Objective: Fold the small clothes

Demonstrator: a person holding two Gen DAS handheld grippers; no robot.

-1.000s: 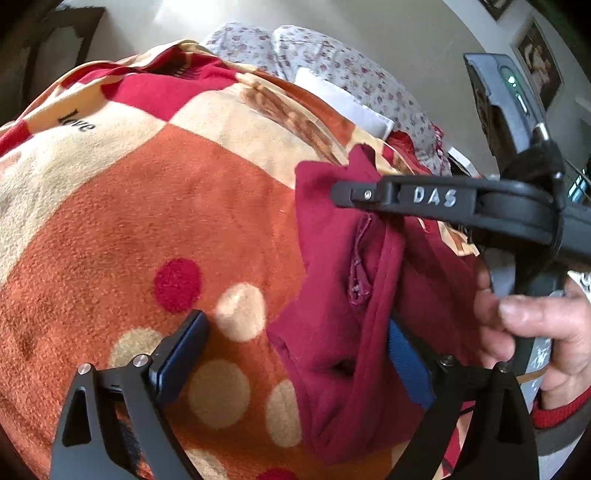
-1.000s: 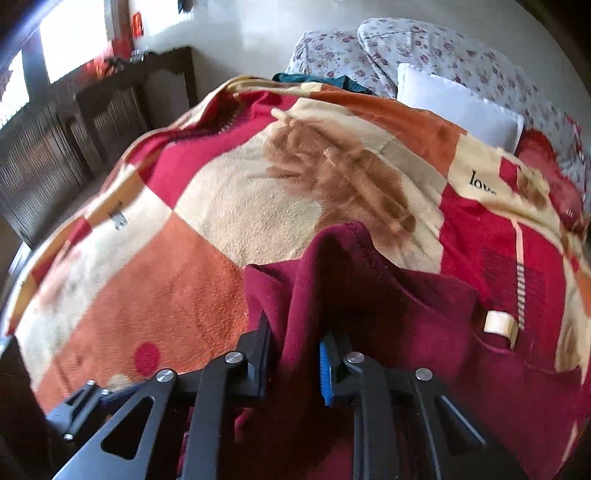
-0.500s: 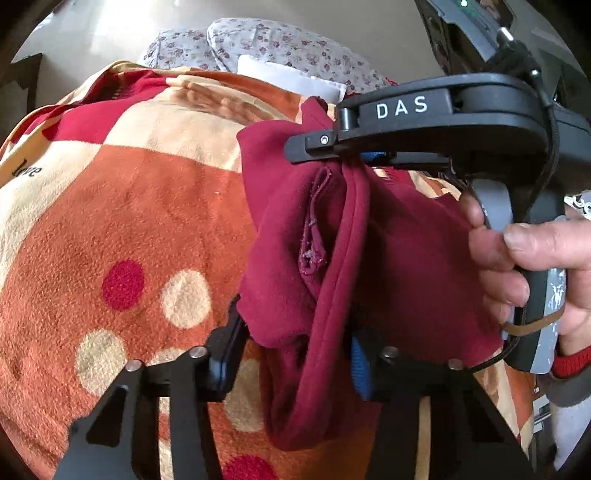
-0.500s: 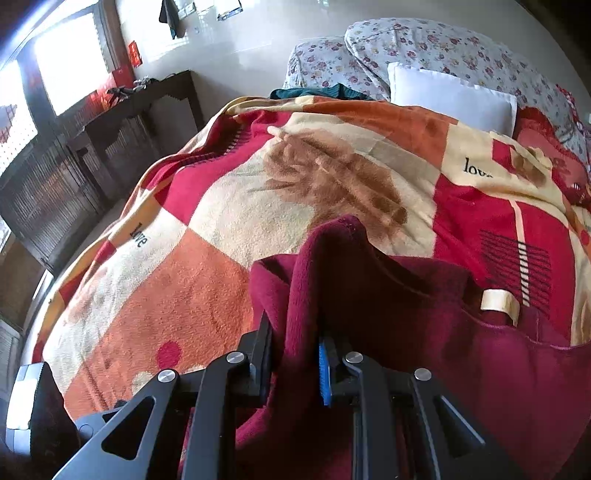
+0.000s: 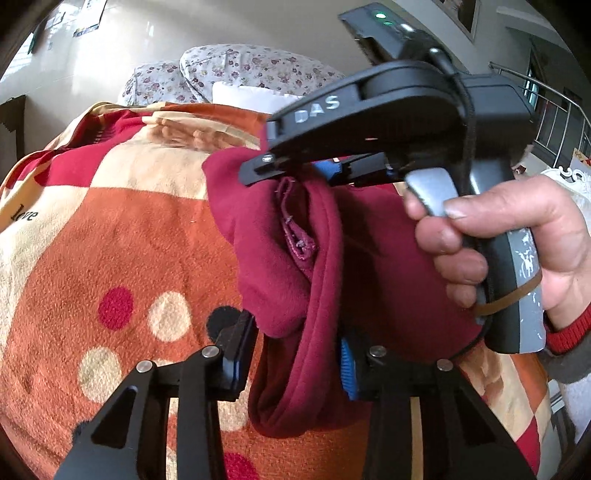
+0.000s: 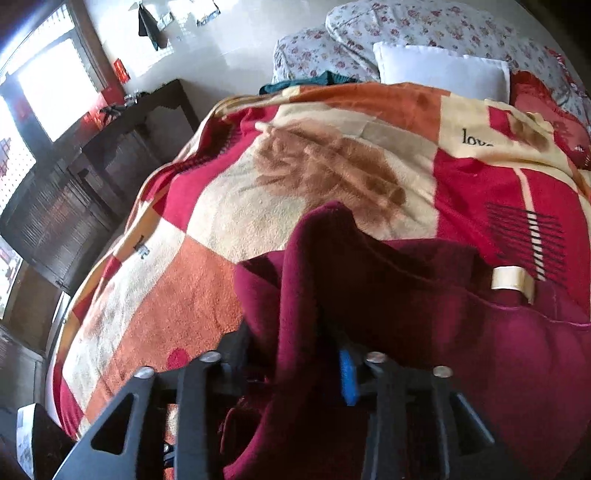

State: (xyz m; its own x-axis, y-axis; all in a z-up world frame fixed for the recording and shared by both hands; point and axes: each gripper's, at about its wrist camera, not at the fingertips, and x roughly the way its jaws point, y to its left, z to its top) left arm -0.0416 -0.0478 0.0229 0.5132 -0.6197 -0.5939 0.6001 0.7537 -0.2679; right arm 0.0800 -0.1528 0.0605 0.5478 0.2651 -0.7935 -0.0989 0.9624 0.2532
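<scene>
A small maroon fleece garment (image 5: 314, 266) hangs bunched between both grippers above the patterned blanket (image 5: 110, 229). My left gripper (image 5: 295, 350) is shut on a lower fold of it. My right gripper (image 5: 295, 170), held in a hand, is shut on its upper edge, just above and beyond the left one. In the right wrist view the garment (image 6: 406, 314) fills the lower frame, pinched in my right gripper (image 6: 295, 354). A cream label (image 6: 511, 280) shows on it.
The blanket (image 6: 258, 206) covers a bed. A white pillow (image 6: 439, 70) and floral pillows (image 6: 424, 26) lie at the head. A dark wooden cabinet (image 6: 74, 184) stands left of the bed under a bright window.
The left gripper has closed on the garment's lower fold. Both grippers have lifted the garment higher off the blanket, and the right gripper now sits closer above the left.
</scene>
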